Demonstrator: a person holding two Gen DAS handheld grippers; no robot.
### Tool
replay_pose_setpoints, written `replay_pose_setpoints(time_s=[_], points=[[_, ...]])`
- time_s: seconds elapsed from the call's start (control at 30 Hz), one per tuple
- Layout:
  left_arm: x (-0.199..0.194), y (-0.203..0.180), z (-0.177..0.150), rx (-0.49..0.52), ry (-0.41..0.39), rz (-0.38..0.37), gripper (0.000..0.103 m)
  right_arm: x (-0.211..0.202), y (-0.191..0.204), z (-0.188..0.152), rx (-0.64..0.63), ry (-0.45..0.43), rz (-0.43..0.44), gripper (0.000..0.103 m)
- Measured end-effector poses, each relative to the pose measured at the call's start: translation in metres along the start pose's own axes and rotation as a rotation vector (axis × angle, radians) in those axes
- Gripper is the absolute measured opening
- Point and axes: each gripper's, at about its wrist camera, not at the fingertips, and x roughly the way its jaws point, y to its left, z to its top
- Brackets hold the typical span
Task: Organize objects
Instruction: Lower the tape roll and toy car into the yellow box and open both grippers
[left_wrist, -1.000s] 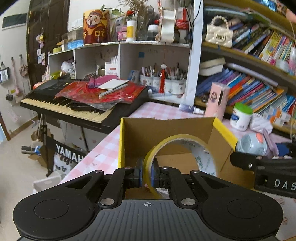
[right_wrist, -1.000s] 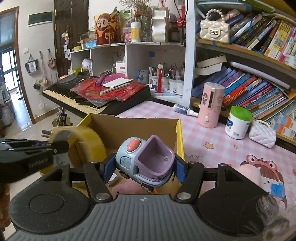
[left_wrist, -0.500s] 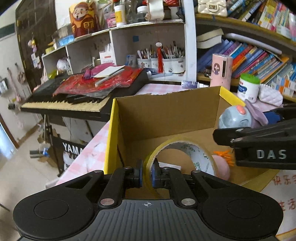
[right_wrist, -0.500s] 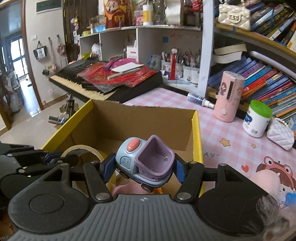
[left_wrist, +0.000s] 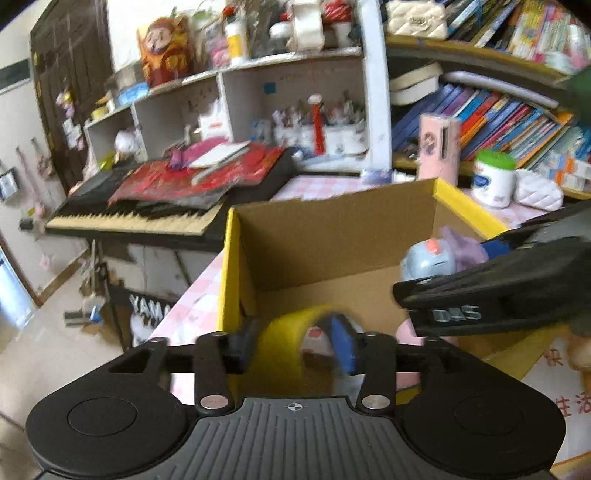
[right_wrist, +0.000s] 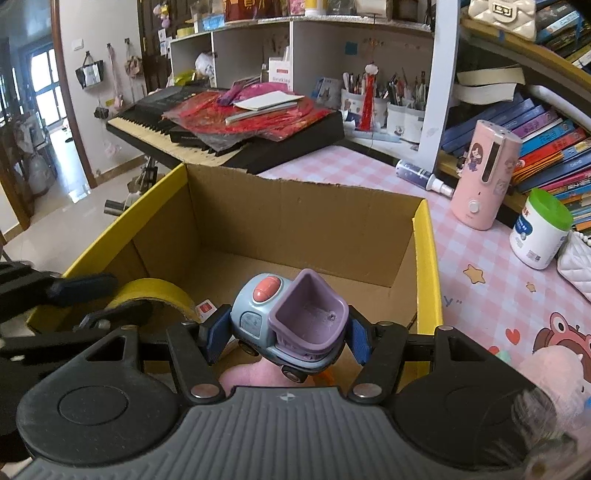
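An open cardboard box (right_wrist: 424, 236) with yellow rims stands on the pink checked table. My left gripper (left_wrist: 295, 341) is low inside its near left corner. Its jaws are opening, and the yellow tape roll (left_wrist: 282, 332) stands between them, blurred, with the right pad clear of it. The right wrist view shows the tape roll (right_wrist: 155, 291) by the box's left wall. My right gripper (right_wrist: 286, 338) is shut on a blue-grey toy car (right_wrist: 291, 321) with a purple bucket, held over the box's near part. The toy car (left_wrist: 432, 258) also shows in the left wrist view.
A pink soft thing (right_wrist: 240, 373) lies in the box under the car. Right of the box stand a pink device (right_wrist: 484, 173), a green-lidded jar (right_wrist: 539, 232), a spray bottle (right_wrist: 421, 177) and a white quilted purse (right_wrist: 576, 262). Behind are a keyboard (right_wrist: 229, 136) and bookshelves (right_wrist: 535, 122).
The left jaws, which pinched the tape roll's wall, have parted. Both grippers have sunk toward the box, the tape roll now low inside it. The right gripper keeps its grip on the car.
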Motion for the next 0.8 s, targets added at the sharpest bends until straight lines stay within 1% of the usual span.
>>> replay_pose_setpoints(time_s=[0.03, 0.07, 0.13, 0.2, 0.27, 0.43, 0.57, 0.63, 0.8], points=[[-0.005, -0.001, 0.000, 0.008, -0.022, -0.014, 0.075, 0.002, -0.001, 0.001, 0.002, 0.005, -0.004, 0.061], [-0.009, -0.003, -0.001, 0.015, -0.041, -0.010, 0.078, 0.006, -0.002, 0.002, 0.003, 0.015, 0.001, 0.061], [-0.015, -0.009, -0.001, 0.051, -0.064, 0.026, 0.079, 0.010, -0.001, 0.004, -0.010, 0.021, -0.003, 0.061], [-0.018, -0.011, -0.001, 0.072, -0.071, 0.035, 0.080, 0.015, 0.000, 0.006, -0.016, 0.035, -0.001, 0.061], [-0.022, -0.010, -0.001, 0.065, -0.081, 0.029, 0.084, 0.020, 0.000, 0.009, -0.020, 0.059, -0.001, 0.061], [-0.032, -0.009, -0.003, 0.045, -0.103, 0.020, 0.086, 0.024, 0.004, 0.010, -0.060, 0.092, 0.001, 0.061], [-0.037, -0.008, -0.005, 0.041, -0.110, 0.016, 0.086, 0.022, 0.004, 0.009, -0.056, 0.088, -0.002, 0.062], [-0.040, -0.007, -0.005, 0.032, -0.114, 0.016, 0.087, 0.019, 0.004, 0.009, -0.053, 0.073, -0.008, 0.068], [-0.048, 0.002, -0.007, -0.001, -0.126, 0.028, 0.088, 0.005, 0.003, 0.010, -0.026, 0.027, -0.023, 0.069]])
